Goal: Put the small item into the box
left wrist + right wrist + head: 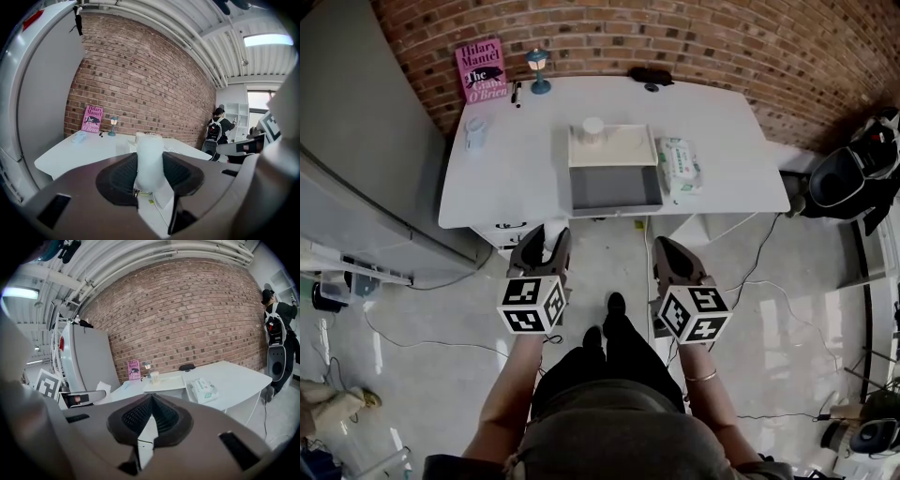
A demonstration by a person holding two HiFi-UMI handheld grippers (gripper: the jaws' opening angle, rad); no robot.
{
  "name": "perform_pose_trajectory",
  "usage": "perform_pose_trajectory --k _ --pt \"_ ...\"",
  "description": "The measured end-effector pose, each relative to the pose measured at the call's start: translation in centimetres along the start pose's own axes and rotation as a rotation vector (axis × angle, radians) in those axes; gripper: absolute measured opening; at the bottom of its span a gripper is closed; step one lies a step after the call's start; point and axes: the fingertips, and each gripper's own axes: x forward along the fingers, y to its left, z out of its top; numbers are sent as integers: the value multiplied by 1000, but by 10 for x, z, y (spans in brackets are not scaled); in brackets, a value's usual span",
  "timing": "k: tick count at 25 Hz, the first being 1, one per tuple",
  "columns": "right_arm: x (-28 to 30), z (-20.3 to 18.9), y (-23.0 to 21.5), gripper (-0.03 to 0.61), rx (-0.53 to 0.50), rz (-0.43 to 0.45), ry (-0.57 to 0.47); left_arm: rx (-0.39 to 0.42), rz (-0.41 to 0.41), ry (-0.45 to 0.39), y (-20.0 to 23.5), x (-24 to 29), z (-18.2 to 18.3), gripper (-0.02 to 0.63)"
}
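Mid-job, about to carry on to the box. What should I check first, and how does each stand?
1. Hold: left gripper shut on white item: ok.
2. Spare: right gripper shut, empty: ok.
3. Target: box open, grey inside bare: ok.
4. Position: both short of the table, not above box: not ok.
5. Opening: pale cup stands on the lid, outside it: ok.
6. Side: wipes pack touching box: cannot tell.
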Motion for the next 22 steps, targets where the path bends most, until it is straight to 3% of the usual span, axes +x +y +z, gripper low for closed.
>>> perform_pose_trajectory --k 22 --pt "93 47 -40 6 -22 76 3 -8 62 -34 23 78 37 173"
